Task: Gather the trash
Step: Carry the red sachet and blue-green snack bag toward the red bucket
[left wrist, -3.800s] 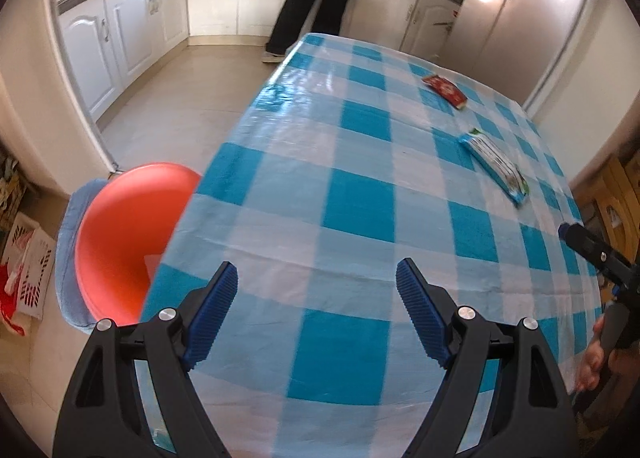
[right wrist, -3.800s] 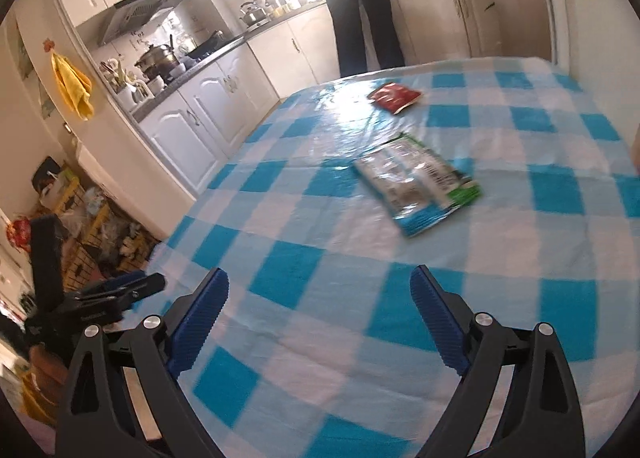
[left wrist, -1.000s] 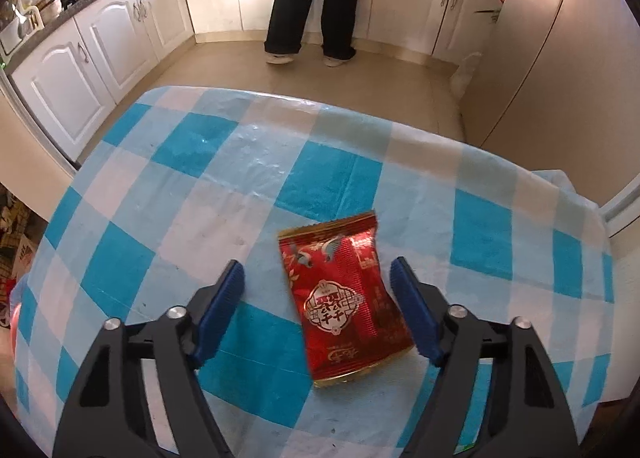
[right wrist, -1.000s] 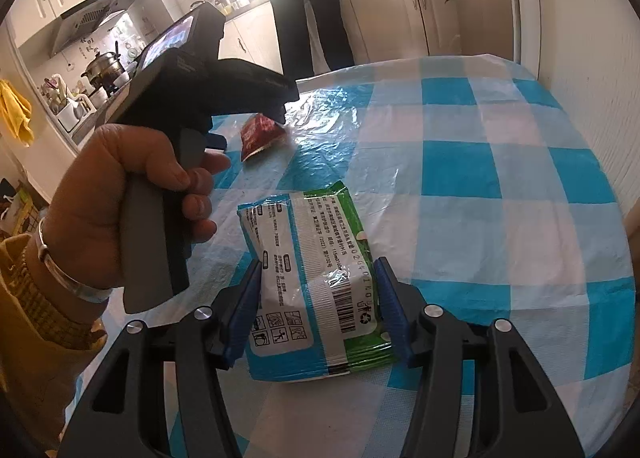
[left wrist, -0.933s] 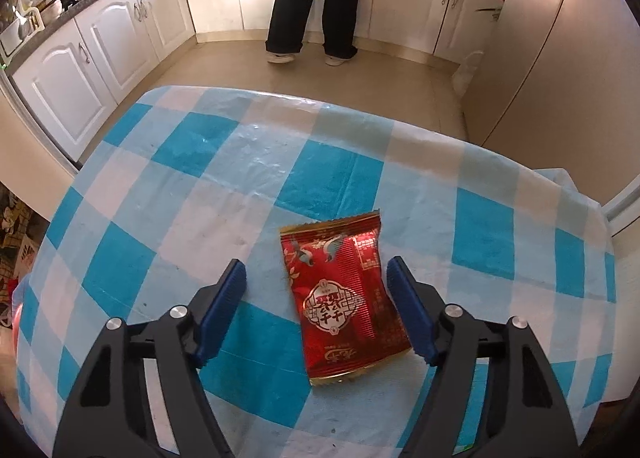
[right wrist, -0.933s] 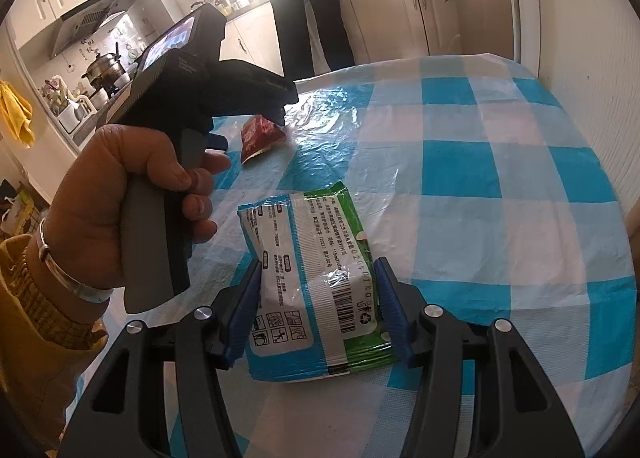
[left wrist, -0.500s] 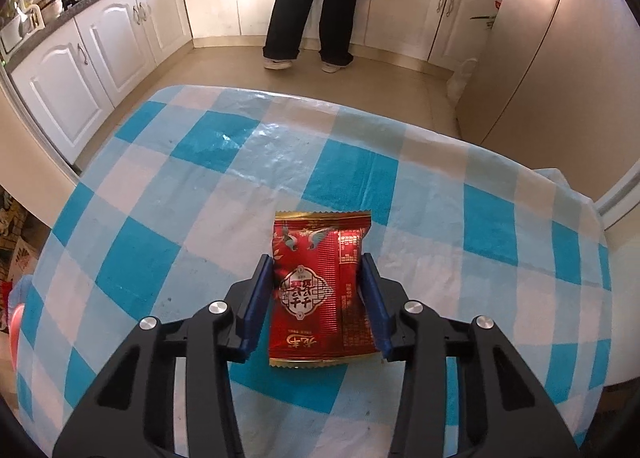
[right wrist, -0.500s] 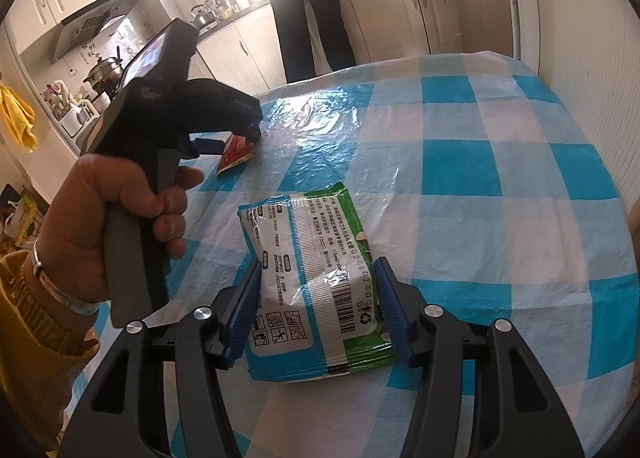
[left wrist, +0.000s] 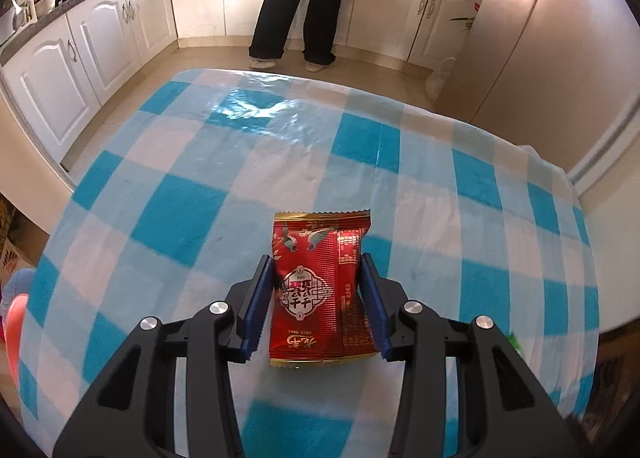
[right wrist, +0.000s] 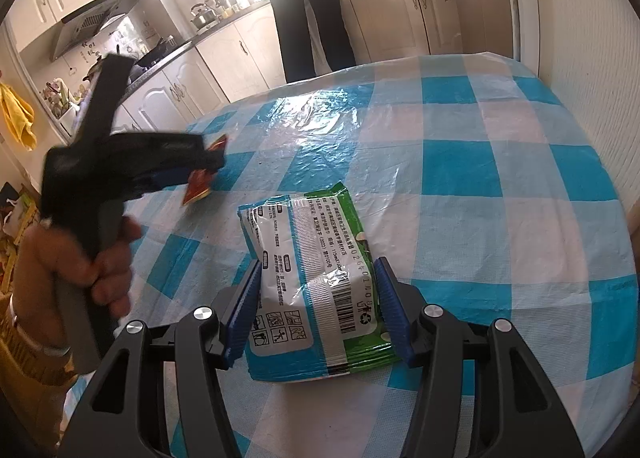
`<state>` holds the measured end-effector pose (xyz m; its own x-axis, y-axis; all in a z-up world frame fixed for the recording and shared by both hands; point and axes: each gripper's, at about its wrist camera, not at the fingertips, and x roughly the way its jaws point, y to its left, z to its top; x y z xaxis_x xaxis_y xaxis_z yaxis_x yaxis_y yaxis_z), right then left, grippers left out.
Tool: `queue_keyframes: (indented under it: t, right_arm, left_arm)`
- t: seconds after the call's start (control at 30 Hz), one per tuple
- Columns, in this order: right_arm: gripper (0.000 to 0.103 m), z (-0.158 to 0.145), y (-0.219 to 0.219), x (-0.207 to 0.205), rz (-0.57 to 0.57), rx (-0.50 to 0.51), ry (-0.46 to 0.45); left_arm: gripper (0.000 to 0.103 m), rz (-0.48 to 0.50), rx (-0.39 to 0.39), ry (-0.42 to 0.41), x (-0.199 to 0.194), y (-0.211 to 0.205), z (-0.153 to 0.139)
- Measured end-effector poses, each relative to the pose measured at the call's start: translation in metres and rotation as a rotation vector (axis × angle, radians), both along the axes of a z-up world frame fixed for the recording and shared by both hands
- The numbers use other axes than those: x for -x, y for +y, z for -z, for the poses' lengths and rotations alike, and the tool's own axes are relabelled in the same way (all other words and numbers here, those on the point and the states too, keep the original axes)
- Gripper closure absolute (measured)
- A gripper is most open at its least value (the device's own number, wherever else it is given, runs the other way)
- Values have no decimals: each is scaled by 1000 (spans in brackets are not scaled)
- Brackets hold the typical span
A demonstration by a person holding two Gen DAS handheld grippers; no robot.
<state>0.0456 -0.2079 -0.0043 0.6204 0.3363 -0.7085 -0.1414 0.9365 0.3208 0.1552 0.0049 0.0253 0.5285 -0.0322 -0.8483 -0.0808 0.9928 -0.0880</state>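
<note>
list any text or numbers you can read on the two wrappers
Red wrapper, between the left gripper's pads: a white medallion of large Chinese characters, the lowest two "千千"; the gold characters below and side print too small to read.
Green and white packet, between the right gripper's pads: barcode, pictograms, a recycling sign; its Chinese print and digits too blurred to read.

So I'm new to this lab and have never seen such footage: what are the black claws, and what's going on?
No robot here: a person holds a trigger-operated gripper in each hand, each with a fisheye camera looking along its two fingers. The left camera shows the left gripper closed on a red snack packet. The right camera shows the right gripper with its blue pads against a green and white wrapper that lies on the checked tablecloth; it also catches the left hand squeezing its tool. Someone else stands at the kitchen counter.
</note>
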Motion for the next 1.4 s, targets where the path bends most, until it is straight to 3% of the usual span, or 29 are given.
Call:
queue_keyframes:
  t: [0.63, 1.4]
  right_arm:
    - [47, -3, 18, 10, -35, 19, 7]
    - [47, -32, 74, 94, -59, 16, -10]
  left_arm:
    - [58, 60, 52, -26, 103, 68, -15]
    - [58, 58, 91, -36, 199, 144, -16]
